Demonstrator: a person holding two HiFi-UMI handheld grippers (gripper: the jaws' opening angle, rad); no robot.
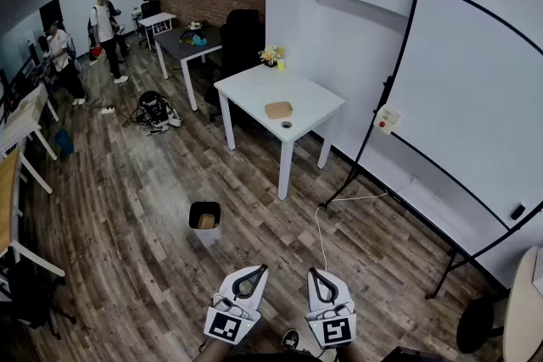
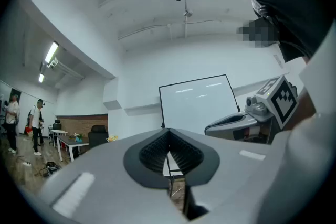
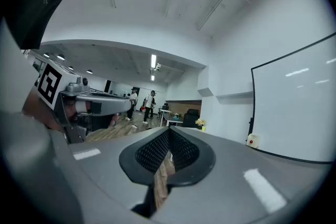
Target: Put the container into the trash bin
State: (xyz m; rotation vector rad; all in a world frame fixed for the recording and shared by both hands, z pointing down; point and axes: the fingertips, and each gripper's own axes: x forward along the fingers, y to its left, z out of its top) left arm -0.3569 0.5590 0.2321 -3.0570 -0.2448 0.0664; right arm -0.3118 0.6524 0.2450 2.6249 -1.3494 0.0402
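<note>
Left tool point(image 1: 262, 268) and right tool point(image 1: 311, 270) both closed, empty. Tan container point(image 1: 278, 109) on worktop point(image 1: 318, 102) looks light, thin-walled, crushable; pinch its near rim gently.

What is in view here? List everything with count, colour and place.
container: one, tan, on the white table
trash bin: one, black, on the floor nearer the camera than the table, something tan inside
white table: one, white, mid-room
flowers: one bunch, yellowish, far corner of the white table
whiteboard: one, white with black frame, on a stand at the right
dark desk: one, grey, behind the white table
office chair: one, black, beside the dark desk
people: two, standing at the far left
left gripper: one, grey, bottom of the head view, jaws together, empty
right gripper: one, grey, beside it, jaws together, empty
</note>
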